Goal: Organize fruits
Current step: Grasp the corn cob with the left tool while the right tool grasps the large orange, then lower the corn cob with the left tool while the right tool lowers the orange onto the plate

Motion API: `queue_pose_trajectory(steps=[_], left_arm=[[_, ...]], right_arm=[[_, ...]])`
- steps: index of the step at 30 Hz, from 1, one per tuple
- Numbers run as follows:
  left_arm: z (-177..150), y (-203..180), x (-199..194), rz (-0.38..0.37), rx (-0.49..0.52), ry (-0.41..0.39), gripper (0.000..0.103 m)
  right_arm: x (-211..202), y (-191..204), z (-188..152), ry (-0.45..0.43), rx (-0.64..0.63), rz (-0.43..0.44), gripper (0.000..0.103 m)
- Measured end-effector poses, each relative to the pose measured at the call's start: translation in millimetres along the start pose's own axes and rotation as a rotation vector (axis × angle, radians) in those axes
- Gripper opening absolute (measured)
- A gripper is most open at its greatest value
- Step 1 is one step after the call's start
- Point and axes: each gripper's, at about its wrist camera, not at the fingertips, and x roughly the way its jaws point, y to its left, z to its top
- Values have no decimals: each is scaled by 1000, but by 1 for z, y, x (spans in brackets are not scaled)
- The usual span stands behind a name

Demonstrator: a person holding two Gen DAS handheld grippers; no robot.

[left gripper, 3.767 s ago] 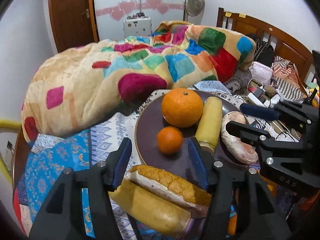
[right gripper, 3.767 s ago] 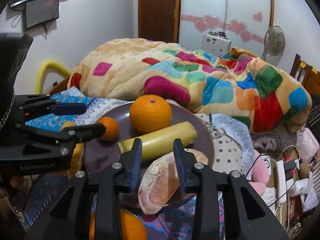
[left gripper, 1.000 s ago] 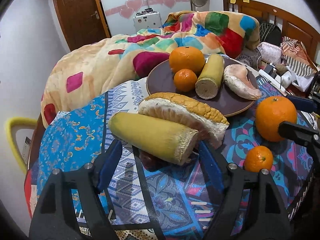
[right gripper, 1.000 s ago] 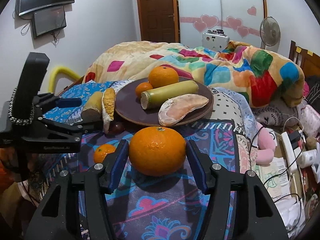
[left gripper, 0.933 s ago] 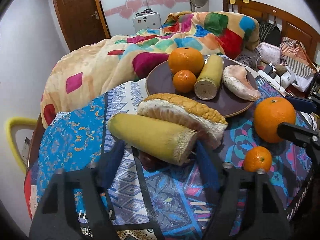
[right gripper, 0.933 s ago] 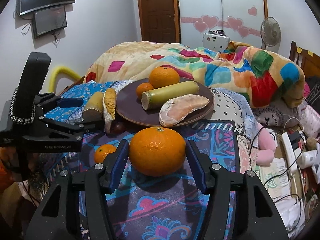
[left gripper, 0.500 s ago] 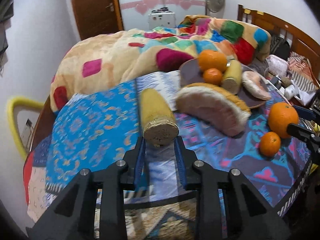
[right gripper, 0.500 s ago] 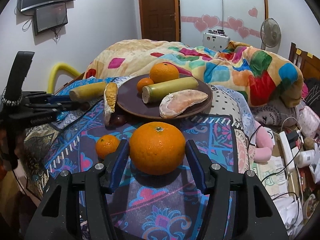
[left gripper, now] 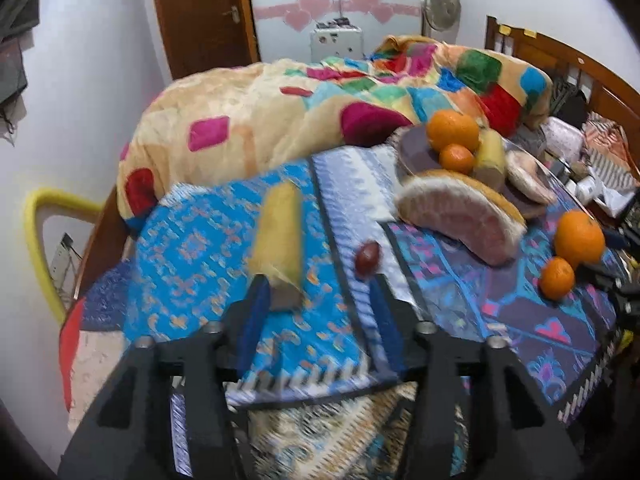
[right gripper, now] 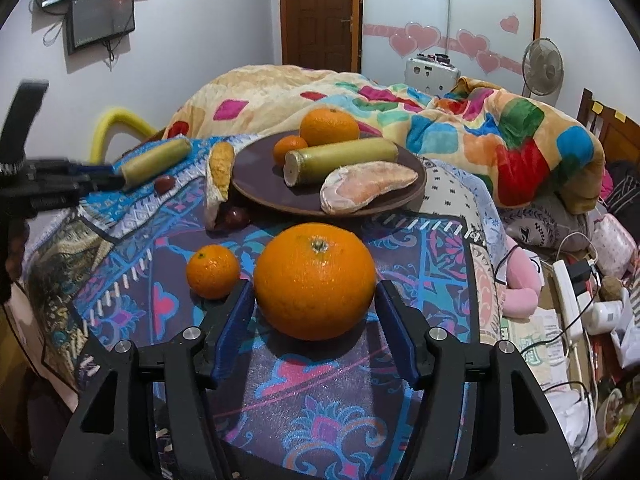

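Note:
My left gripper (left gripper: 318, 300) is open over the patterned cloth. A yellow-green cane piece (left gripper: 278, 236) lies on the cloth with its cut end by the left finger, free of the jaws. A small red fruit (left gripper: 367, 256) lies by the right finger. My right gripper (right gripper: 314, 312) is open around a large orange (right gripper: 315, 280), which rests on the cloth. A small orange (right gripper: 213, 266) sits to its left. A brown plate (right gripper: 256, 184) holds two oranges, a cane piece (right gripper: 340, 158) and a pomelo wedge (right gripper: 368, 190). Another pomelo wedge (left gripper: 460, 210) leans by the plate.
A colourful quilt (left gripper: 320, 120) is heaped behind the table. A yellow chair back (left gripper: 38, 232) stands at the left. Cables, a power strip (right gripper: 568, 300) and clutter lie off the table's right edge. The left gripper's body (right gripper: 44, 192) shows at the left of the right wrist view.
My left gripper carried the cane piece leftwards off the pomelo wedge, then opened and let it go onto the cloth. The right gripper has stayed open around the large orange.

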Motion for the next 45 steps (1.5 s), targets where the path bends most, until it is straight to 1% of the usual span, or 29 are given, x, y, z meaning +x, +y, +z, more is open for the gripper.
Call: queue_pose_trajectory(steps=[2, 4, 9, 15, 18, 20, 21, 26, 31, 38, 45], left_arm=[[7, 9, 7, 16, -4, 6, 55], [13, 18, 18, 22, -18, 29, 55], [24, 30, 46, -26, -44, 88, 55], [33, 29, 74, -58, -56, 141, 55], [36, 27, 84, -61, -51, 155, 51], [37, 25, 88, -68, -48, 165, 39], [38, 25, 89, -65, -48, 165, 39], [39, 23, 88, -52, -37, 157, 38], [40, 16, 74, -65, -19, 128, 38], [56, -12, 34, -94, 33, 39, 38], [77, -40, 10, -125, 72, -28, 38]], right_arm=[[6, -1, -1, 12, 1, 4, 61], [11, -3, -1, 20, 8, 14, 61], [14, -5, 1, 11, 29, 32, 61], [13, -7, 1, 0, 47, 53, 60], [13, -9, 2, -8, 52, 49, 59], [12, -11, 3, -18, 58, 47, 59], [12, -12, 3, -21, 62, 48, 59], [6, -17, 7, -52, 84, 53, 59], [-7, -18, 14, -87, 69, 23, 59], [-21, -25, 30, -141, 64, -12, 59], [-22, -28, 46, -175, 39, -32, 59]])
